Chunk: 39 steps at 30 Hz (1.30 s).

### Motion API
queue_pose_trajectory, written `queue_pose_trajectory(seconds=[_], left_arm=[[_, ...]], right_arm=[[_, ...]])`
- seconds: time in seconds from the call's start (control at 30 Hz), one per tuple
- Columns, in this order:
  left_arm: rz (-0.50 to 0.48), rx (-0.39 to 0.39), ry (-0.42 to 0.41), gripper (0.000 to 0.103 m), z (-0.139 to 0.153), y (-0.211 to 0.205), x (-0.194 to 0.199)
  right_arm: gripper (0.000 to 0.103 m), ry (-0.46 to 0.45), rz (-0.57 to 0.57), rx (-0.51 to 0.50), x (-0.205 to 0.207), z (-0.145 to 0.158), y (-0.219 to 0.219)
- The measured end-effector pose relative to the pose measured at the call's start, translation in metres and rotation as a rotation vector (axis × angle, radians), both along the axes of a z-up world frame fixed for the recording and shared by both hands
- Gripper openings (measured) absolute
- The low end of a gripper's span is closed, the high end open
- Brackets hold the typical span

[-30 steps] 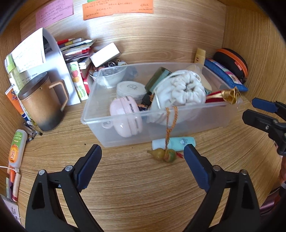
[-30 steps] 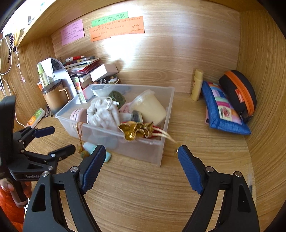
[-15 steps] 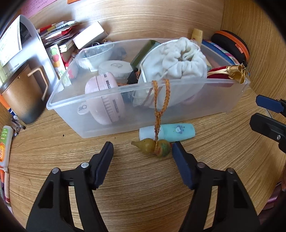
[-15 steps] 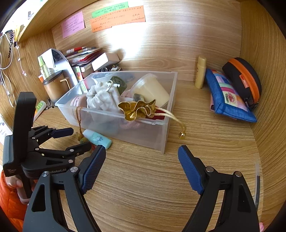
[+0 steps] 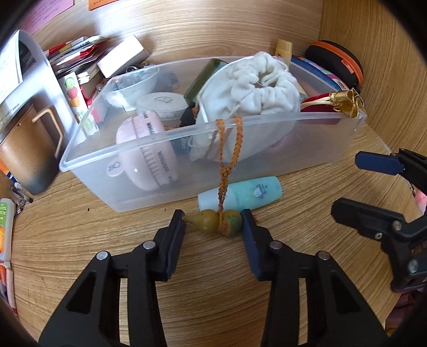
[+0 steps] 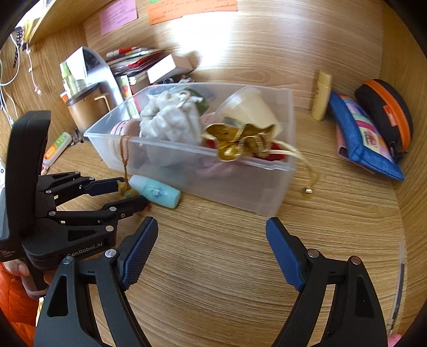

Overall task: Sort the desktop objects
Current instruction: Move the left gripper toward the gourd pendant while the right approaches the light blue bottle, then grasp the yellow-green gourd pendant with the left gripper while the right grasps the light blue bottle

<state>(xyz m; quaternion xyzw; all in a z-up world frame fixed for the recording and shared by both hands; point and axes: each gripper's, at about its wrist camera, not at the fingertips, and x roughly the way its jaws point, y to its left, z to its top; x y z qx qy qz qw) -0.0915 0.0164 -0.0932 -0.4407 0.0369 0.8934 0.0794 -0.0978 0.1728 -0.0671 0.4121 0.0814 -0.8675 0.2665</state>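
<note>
Yellow-green gourd charm (image 5: 216, 222) on braided orange cord (image 5: 226, 157).

A home study nook: wooden desk (image 6: 213, 267), sticky notes (image 6: 192, 8) on the wall, stacked books (image 6: 133, 58), a mug (image 5: 24, 149)

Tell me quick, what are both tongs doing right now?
Left tongs: closing around the little gourd charm on the desk, pads at both of its ends.
Right tongs: open, holding nothing, over bare desk.
</note>
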Motion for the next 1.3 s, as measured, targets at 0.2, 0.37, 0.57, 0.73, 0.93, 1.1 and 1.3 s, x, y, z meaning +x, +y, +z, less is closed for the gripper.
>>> queue_pose_trajectory(seconds=[0.2, 0.37, 0.57, 0.73, 0.93, 1.1, 1.3], left_arm=[[0.031, 0.024, 0.021, 0.042, 0.006, -0.023, 0.004], [0.053, 0.048, 0.034, 0.042, 0.008, -0.043, 0.009], [0.057, 0.068, 0.051, 0.042, 0.01, -0.063, 0.014], [0.068, 0.082, 0.057, 0.042, 0.01, -0.078, 0.016], [0.073, 0.127, 0.053, 0.042, 0.007, -0.096, 0.019], [0.062, 0.165, 0.047, 0.042, 0.006, -0.105, 0.02], [0.037, 0.188, 0.043, 0.042, 0.006, -0.105, 0.021]], right_arm=[[0.081, -0.032, 0.034, 0.014, -0.004, -0.008, -0.027], [0.081, -0.052, 0.057, 0.029, -0.005, -0.015, -0.053], [0.081, -0.06, 0.044, 0.069, -0.007, -0.022, -0.078], [0.081, -0.086, -0.006, 0.082, -0.012, -0.027, -0.09], [0.082, -0.068, -0.087, 0.11, -0.011, -0.028, -0.103], [0.083, -0.036, -0.129, 0.118, -0.009, -0.03, -0.107], [0.078, -0.022, -0.148, 0.11, -0.005, -0.029, -0.104]])
